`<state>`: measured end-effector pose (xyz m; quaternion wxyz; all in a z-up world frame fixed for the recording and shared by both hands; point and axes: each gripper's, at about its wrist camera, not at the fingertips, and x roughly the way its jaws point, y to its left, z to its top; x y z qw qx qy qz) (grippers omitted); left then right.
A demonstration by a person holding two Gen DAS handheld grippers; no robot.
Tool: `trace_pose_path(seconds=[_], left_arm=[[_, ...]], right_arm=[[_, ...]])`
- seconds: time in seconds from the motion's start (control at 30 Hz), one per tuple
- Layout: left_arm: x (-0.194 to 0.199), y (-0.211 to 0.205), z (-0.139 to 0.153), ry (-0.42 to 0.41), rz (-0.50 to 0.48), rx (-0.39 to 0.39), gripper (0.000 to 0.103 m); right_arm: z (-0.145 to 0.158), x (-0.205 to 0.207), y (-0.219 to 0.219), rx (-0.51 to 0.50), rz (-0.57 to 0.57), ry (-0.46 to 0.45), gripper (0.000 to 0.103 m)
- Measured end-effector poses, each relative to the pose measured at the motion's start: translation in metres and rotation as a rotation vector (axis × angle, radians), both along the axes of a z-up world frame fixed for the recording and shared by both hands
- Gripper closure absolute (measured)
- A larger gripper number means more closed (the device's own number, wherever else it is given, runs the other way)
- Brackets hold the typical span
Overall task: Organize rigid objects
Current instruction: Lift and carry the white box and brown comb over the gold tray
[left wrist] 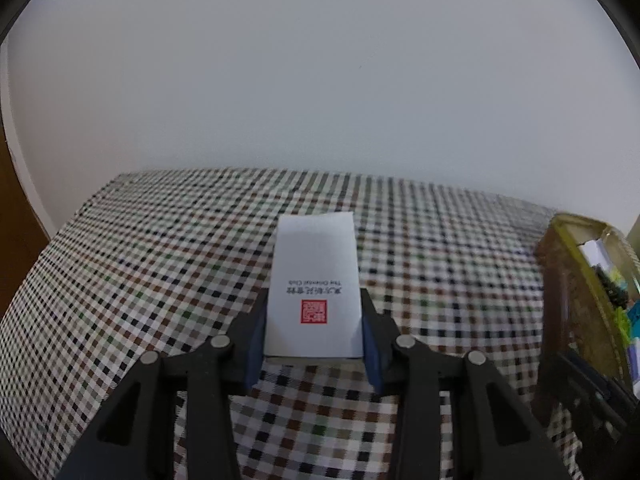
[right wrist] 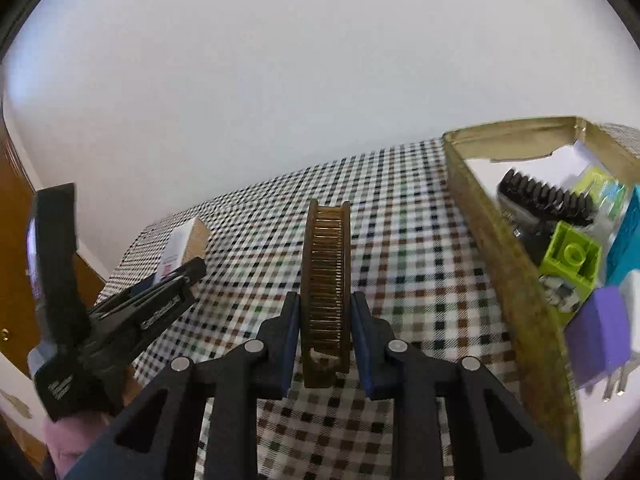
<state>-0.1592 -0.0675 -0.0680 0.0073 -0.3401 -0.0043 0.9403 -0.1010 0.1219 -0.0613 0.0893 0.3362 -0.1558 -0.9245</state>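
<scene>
My left gripper [left wrist: 314, 320] is shut on a white box [left wrist: 314, 276] with a red seal and dark print, held above the checked tablecloth [left wrist: 160, 280]. My right gripper [right wrist: 325, 316] is shut on a brown comb [right wrist: 326, 276], held on edge above the cloth. In the right wrist view the left gripper [right wrist: 176, 276] shows at the left with the white box [right wrist: 182, 246] in it. A gold-rimmed tray [right wrist: 520, 300] lies to the right of the comb; it also shows in the left wrist view [left wrist: 568, 288].
The tray holds a black comb [right wrist: 548, 196], a green brick [right wrist: 570, 258], a purple block [right wrist: 600, 328], a teal box [right wrist: 628, 240] and white items. A white wall [right wrist: 280, 80] stands behind the table. A brown door [right wrist: 16, 220] is at the left.
</scene>
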Motion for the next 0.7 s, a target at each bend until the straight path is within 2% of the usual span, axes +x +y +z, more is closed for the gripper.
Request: trace_pose_path(seconds=[0.07, 0.17, 0.37, 0.7], left_arm=[[0.007, 0.003, 0.004, 0.031, 0.012, -0.015, 0.064], [0.013, 0.006, 0.007, 0.064, 0.023, -0.040, 0.063], [0.018, 0.008, 0.008, 0.076, 0.020, -0.050, 0.064], [0.029, 0.000, 0.008, 0.094, 0.035, -0.043, 0.064]], right_arm=[[0.000, 0.001, 0.002, -0.012, 0.006, 0.016, 0.075], [0.004, 0.003, -0.003, 0.028, 0.014, 0.052, 0.075], [0.012, 0.012, -0.014, 0.137, -0.018, 0.139, 0.075], [0.010, 0.013, -0.027, 0.192, 0.001, 0.181, 0.075]])
